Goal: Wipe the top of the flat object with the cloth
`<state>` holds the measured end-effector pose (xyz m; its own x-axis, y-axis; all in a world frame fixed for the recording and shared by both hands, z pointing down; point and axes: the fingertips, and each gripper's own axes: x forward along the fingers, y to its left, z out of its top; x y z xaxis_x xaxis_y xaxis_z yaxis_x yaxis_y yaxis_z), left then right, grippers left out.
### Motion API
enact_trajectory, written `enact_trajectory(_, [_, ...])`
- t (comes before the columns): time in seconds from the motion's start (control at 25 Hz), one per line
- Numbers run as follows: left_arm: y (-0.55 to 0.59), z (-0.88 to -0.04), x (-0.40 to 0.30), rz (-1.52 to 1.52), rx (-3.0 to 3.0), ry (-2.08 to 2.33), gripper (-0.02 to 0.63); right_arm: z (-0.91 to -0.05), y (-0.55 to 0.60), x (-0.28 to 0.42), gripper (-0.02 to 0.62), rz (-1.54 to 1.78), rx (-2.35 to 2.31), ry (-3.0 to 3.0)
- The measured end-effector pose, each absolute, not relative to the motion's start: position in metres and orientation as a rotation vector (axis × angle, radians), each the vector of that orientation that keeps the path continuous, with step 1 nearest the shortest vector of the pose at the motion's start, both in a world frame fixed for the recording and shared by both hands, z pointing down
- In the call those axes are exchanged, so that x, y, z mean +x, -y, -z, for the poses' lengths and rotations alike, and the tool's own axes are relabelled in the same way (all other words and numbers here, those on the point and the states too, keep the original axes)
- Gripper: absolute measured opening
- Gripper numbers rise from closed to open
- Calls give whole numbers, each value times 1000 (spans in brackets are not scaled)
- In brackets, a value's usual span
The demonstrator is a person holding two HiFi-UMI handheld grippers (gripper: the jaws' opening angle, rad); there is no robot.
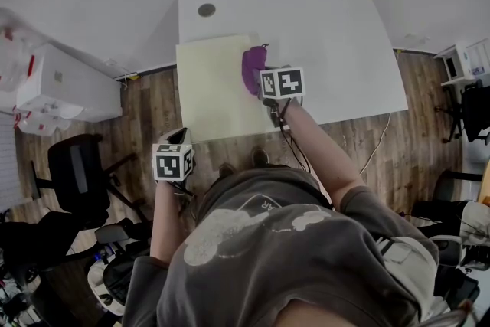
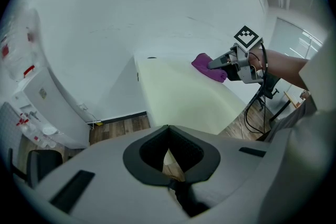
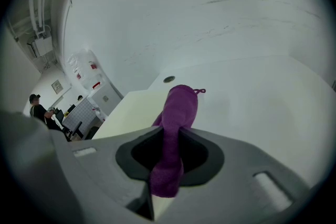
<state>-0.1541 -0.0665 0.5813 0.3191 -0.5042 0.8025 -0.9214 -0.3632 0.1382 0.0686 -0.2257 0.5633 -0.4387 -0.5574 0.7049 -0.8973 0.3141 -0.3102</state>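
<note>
An office-like workroom is indicated: a white table [image 1: 344,34] is set on a wood-plank floor [image 1: 145,115], a black swivel chair [image 1: 76,172] and a white cabinet [image 1: 69,84] are placed alongside, and people [image 3: 37,108] are seen farther back.

The cloth [image 1: 253,69] looks fuzzy, the flat object [image 1: 214,92] matt, the table [image 1: 337,42] smooth, the floor [image 1: 145,112] wooden.

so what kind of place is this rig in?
Looks like an office or lab workroom, not a home: a large white table on a wood-look floor, a black office chair beside it, and more desks and dark chairs at the head view's right edge.
</note>
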Motion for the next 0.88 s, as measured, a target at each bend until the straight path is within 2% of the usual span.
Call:
enact_trajectory(0.32, [64,-580,-153,-913,2014,1235,0,-537,217,33,72,-941,1239,2192])
enact_trajectory(0.88, [63,-580,-153,-900,2061,1232,0,-527,174,-103,72,-851,911,2323])
